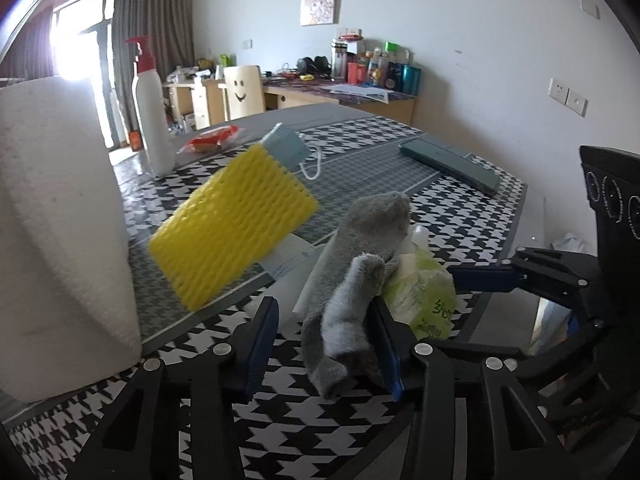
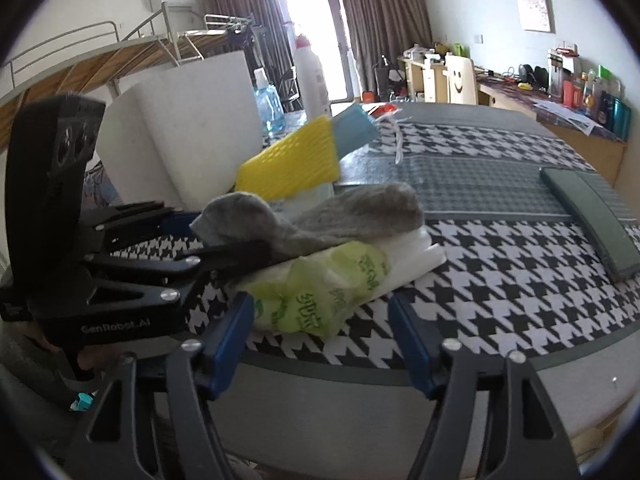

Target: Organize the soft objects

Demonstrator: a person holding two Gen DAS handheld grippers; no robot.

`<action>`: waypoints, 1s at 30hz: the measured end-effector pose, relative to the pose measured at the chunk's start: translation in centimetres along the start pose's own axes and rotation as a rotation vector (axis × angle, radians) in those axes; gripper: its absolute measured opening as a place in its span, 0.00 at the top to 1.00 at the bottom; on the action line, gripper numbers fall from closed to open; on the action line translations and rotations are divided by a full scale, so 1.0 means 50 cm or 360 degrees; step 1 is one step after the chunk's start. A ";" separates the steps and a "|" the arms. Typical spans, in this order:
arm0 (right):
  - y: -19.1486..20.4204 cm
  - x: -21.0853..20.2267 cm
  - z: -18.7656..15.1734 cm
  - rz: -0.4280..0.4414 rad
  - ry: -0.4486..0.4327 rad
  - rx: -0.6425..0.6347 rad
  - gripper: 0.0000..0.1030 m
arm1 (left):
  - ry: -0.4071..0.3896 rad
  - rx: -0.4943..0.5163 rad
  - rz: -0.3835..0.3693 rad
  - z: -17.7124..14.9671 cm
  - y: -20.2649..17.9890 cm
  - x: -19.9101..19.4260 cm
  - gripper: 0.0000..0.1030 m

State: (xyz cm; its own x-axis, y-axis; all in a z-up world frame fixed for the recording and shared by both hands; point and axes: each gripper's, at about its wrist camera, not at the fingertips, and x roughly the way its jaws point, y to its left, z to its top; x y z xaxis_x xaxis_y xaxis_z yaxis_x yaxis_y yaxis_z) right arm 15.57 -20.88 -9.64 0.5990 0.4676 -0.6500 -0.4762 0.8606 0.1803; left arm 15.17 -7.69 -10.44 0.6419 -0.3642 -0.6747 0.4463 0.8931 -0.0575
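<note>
A grey sock (image 1: 352,276) lies draped over a green-and-white tissue pack (image 1: 424,296) on the houndstooth tablecloth; both also show in the right wrist view, sock (image 2: 320,216) on pack (image 2: 320,300). My left gripper (image 1: 326,340) is open, its fingers either side of the sock's lower end, the right finger (image 1: 386,344) touching it. A yellow foam net (image 1: 236,228) leans on a light blue mask pack (image 1: 286,146). My right gripper (image 2: 320,340) is open and empty at the table's edge, just short of the tissue pack.
A big white paper roll (image 1: 56,216) stands at the left. A white pump bottle (image 1: 154,116) and a red packet (image 1: 212,140) stand behind. A dark green case (image 1: 452,162) lies at the right. A blue-liquid bottle (image 2: 270,104) shows behind the roll.
</note>
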 end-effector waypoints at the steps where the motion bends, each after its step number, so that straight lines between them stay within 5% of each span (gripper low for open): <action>1: 0.000 0.001 0.000 0.0009 0.0003 0.0004 0.30 | 0.0006 0.0003 -0.0001 0.000 -0.001 0.001 0.57; 6: 0.002 0.007 -0.004 0.0028 0.0021 0.0001 0.40 | 0.0035 0.0010 -0.0020 0.000 -0.009 0.010 0.82; 9: 0.004 0.002 -0.005 0.0040 0.0019 0.0008 0.52 | 0.0023 0.0021 -0.0028 -0.001 -0.015 0.007 0.88; 17: 0.001 -0.022 0.000 0.0020 -0.0019 0.0009 0.76 | -0.0022 -0.0004 -0.0043 0.000 -0.013 -0.017 0.91; 30: 0.002 -0.074 0.022 -0.0040 -0.0134 0.0026 0.78 | -0.0208 -0.0072 -0.0010 0.016 -0.002 -0.111 0.92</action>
State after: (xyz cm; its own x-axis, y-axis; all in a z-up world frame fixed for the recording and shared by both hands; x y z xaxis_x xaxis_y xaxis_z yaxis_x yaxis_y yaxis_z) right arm 13.99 -22.29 -6.39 0.6630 0.4607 -0.5900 -0.4505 0.8751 0.1771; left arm 12.05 -5.98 -6.11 0.7163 -0.3985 -0.5728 0.4237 0.9006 -0.0966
